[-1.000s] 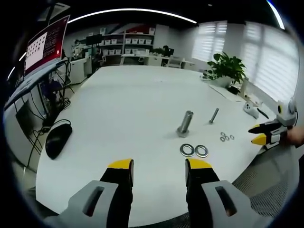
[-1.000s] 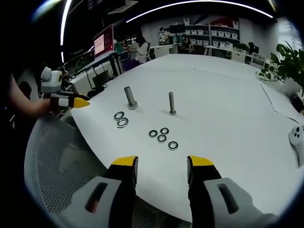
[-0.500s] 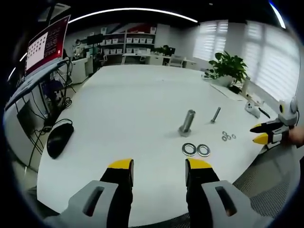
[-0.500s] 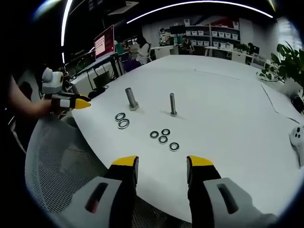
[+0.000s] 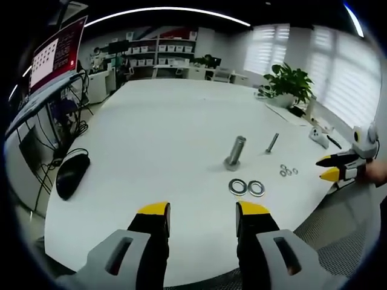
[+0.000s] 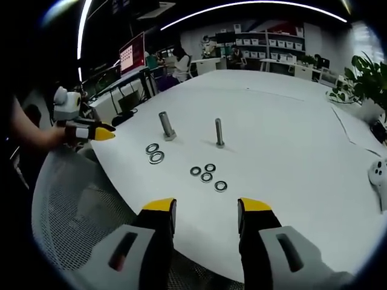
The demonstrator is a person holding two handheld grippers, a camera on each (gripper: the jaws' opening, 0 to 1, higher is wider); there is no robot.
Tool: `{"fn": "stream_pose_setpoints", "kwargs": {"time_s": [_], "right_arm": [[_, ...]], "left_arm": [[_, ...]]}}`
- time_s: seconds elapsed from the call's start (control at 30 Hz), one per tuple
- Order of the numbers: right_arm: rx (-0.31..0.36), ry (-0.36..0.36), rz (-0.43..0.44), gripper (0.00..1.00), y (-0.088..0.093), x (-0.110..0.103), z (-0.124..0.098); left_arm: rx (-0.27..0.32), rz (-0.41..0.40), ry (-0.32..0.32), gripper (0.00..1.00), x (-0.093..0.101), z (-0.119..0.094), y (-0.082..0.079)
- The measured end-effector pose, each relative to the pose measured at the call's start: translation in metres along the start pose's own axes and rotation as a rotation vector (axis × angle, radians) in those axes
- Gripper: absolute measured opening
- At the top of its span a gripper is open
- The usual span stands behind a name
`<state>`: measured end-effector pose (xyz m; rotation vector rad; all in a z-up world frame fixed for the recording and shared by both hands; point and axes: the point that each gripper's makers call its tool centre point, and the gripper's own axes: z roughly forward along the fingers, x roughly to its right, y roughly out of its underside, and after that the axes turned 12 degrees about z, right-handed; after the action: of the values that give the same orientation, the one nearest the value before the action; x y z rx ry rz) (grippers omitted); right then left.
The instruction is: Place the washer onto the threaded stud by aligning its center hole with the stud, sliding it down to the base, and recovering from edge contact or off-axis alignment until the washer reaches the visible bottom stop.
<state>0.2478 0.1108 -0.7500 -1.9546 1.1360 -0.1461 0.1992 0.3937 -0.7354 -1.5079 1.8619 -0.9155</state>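
On the white counter (image 6: 290, 127), left to right: the thick stud (image 6: 164, 125) with two large washers (image 6: 154, 153) before it, the thin stud (image 6: 219, 133), four small washers (image 6: 207, 174). Both grippers (image 5: 202, 212) (image 6: 205, 209) hover with fingers apart, empty.

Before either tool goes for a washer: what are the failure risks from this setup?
1. Two studs stand close together, a thick one and a thin one, with two large washers and four small washers; a size mismatch looks likely.
2. The washers lie flat on the white table and nearly touch, so a pinch may slip or drag a neighbour.
3. Both the left tool and right tool are open and off the table edge, so aligning hole to stud will be fiddly.
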Motion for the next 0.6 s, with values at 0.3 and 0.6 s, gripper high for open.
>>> {"fn": "stream_pose_setpoints", "kwargs": {"time_s": [0.3, 0.6], "right_arm": [[0.004, 0.010, 0.015, 0.44, -0.0015, 0.0023, -0.0011], [-0.003, 0.016, 0.017, 0.44, -0.0030, 0.0036, -0.0015]], "left_arm": [[-0.007, 0.005, 0.023, 0.42, 0.0041, 0.0011, 0.0000], [-0.010, 0.000, 0.032, 0.42, 0.0044, 0.0005, -0.0022]]}}
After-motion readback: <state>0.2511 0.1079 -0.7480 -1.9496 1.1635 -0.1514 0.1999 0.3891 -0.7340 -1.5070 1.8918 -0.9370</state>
